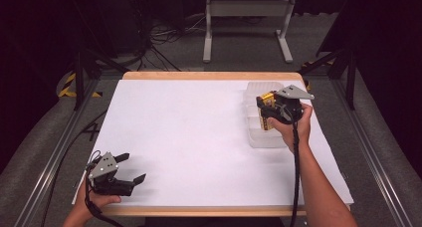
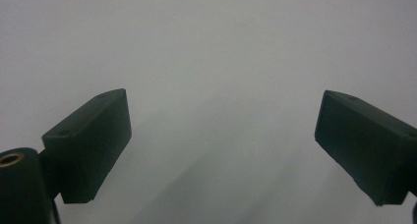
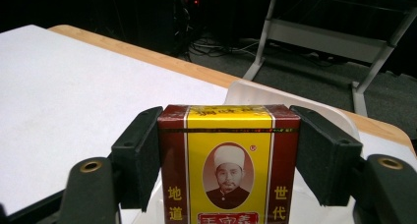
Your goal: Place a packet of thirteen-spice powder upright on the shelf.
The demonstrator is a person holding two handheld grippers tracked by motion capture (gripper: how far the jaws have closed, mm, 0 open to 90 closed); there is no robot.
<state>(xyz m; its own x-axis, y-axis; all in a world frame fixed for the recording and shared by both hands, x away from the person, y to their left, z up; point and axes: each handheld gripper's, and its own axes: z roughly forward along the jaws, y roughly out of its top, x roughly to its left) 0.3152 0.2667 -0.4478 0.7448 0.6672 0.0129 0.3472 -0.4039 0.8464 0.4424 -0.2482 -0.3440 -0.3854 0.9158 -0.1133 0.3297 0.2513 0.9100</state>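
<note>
White tabletop (image 1: pixel 189 137), right gripper (image 3: pixel 228 157) fingers pinching upright yellow-red box (image 3: pixel 228 160) right above clear tray (image 1: pixel 259 137); left gripper (image 1: pixel 130 168) fingers spread, well apart.

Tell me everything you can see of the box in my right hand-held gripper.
The box is a small carton, glossy as it looks: a yellow front panel with dark red side bands, Chinese characters and an oval portrait. It stands upright, clamped at its two sides by the black pads of the right hand-held gripper. In the high view it is held over the clear plastic tray near the table's right edge.
</note>
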